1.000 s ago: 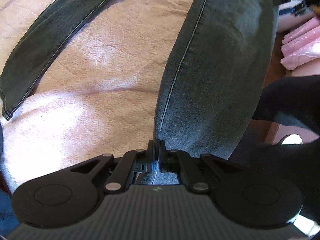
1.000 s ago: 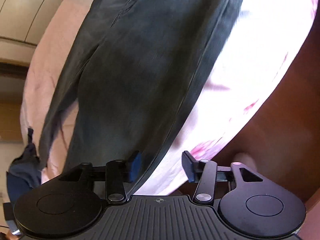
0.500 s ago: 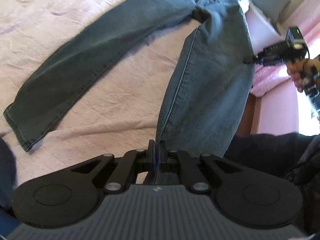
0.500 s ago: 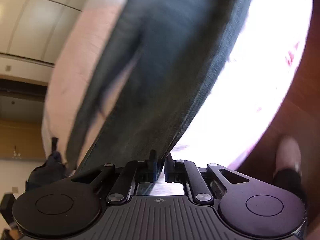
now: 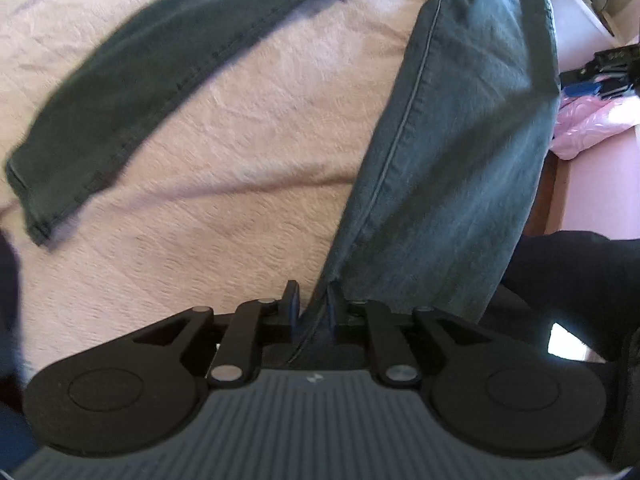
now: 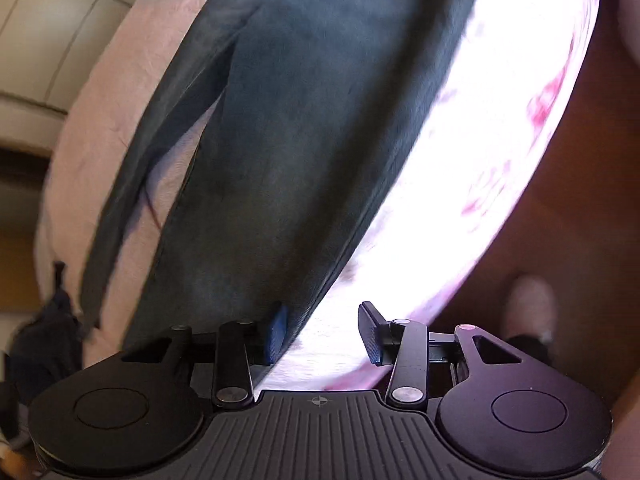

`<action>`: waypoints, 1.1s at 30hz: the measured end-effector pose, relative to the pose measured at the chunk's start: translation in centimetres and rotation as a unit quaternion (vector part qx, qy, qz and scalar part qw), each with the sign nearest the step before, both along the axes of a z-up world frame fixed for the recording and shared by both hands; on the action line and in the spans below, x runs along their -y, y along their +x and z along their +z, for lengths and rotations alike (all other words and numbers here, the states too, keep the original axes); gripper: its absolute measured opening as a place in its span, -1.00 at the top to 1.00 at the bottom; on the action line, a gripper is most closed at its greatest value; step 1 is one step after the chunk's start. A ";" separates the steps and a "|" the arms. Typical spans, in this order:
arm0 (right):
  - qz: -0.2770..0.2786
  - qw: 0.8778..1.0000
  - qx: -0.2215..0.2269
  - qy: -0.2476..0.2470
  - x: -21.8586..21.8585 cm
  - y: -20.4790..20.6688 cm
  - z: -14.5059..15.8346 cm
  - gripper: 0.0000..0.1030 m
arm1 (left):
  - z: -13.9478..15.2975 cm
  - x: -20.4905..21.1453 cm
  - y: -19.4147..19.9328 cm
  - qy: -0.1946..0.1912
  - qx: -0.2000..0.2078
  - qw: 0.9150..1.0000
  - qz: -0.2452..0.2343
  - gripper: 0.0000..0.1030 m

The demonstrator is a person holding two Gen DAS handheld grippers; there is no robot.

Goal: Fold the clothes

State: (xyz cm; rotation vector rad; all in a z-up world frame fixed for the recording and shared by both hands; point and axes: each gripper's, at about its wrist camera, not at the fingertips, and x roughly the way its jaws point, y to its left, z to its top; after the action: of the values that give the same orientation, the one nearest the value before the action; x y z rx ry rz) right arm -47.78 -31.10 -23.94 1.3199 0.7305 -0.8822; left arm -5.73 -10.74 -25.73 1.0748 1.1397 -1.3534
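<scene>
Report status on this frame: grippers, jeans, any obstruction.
Left gripper partly open, jeans hem between fingers. Right gripper open beside jeans edge. Jeans spread on bedspread. Nothing in the way.

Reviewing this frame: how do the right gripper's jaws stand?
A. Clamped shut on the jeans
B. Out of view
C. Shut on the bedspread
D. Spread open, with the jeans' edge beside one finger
D: the right gripper has its jaws spread wide apart, and the edge of the jeans lies against one finger only, with the pale bedspread showing in the gap.

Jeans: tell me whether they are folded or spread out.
Spread. In the left wrist view the jeans lie on the bedspread with both legs apart, none doubled over.
</scene>
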 end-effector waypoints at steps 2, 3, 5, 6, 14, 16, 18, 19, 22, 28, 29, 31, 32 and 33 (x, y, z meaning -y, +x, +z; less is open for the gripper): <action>-0.016 1.000 0.001 -0.016 0.4 -1.5 1.4 0.16 | 1.1 0.6 0.0 -0.006 0.016 1.000 -0.004 0.79; -0.026 0.999 0.002 -0.025 0.7 -2.3 2.1 0.16 | 1.6 1.1 -0.1 -0.011 0.021 1.000 -0.006 0.79; -0.040 0.998 -0.004 -0.045 1.5 -4.0 3.4 0.15 | 2.8 2.5 -0.7 -0.028 0.021 0.999 -0.007 0.77; -0.046 0.997 -0.008 -0.056 2.0 -4.9 4.0 0.15 | 3.3 3.4 -1.1 -0.035 0.016 0.999 -0.009 0.75; -0.102 0.987 -0.028 -0.124 10.0 -13.2 6.4 -0.35 | 4.4 16.0 -10.4 -0.095 -0.020 0.992 -0.076 0.61; -0.106 0.984 -0.027 -0.137 15.0 -14.9 6.2 -0.35 | 4.4 19.5 -13.1 -0.112 -0.025 0.990 -0.082 0.55; -0.100 0.983 -0.028 -0.152 19.9 -15.3 5.5 -0.35 | 3.8 23.2 -15.6 -0.119 -0.028 0.989 -0.081 0.53; -0.096 0.982 -0.029 -0.159 22.2 -15.6 5.1 -0.35 | 3.4 25.0 -16.9 -0.121 -0.029 0.989 -0.080 0.53; -0.088 0.983 -0.027 -0.159 27.9 -17.5 2.8 -0.35 | 2.6 29.5 -19.5 -0.121 -0.025 0.989 -0.085 0.53; -0.029 0.989 0.042 -0.138 34.4 -18.2 -2.3 0.69 | 1.2 37.7 -23.9 -0.117 -0.014 0.988 -0.098 0.53; -0.019 0.990 0.049 -0.133 34.4 -19.3 -2.5 0.69 | 1.1 39.0 -24.5 -0.118 -0.013 0.988 -0.101 0.53; -0.027 0.993 0.050 -0.107 33.9 -21.4 -4.4 0.69 | 1.1 41.5 -25.1 -0.130 -0.020 0.985 -0.110 0.50; -0.040 0.993 0.057 -0.095 33.6 -22.0 -5.2 0.69 | 1.0 42.7 -25.3 -0.137 -0.026 0.984 -0.112 0.43; -0.056 0.993 0.067 -0.084 33.3 -22.4 -6.0 0.69 | 1.0 44.0 -25.5 -0.145 -0.032 0.982 -0.113 0.40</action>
State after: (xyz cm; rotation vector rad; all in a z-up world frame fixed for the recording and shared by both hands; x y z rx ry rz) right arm -70.20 -64.41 -29.91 1.2660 0.4708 -0.9143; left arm -31.23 -54.79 -24.71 0.9742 0.8488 -1.6847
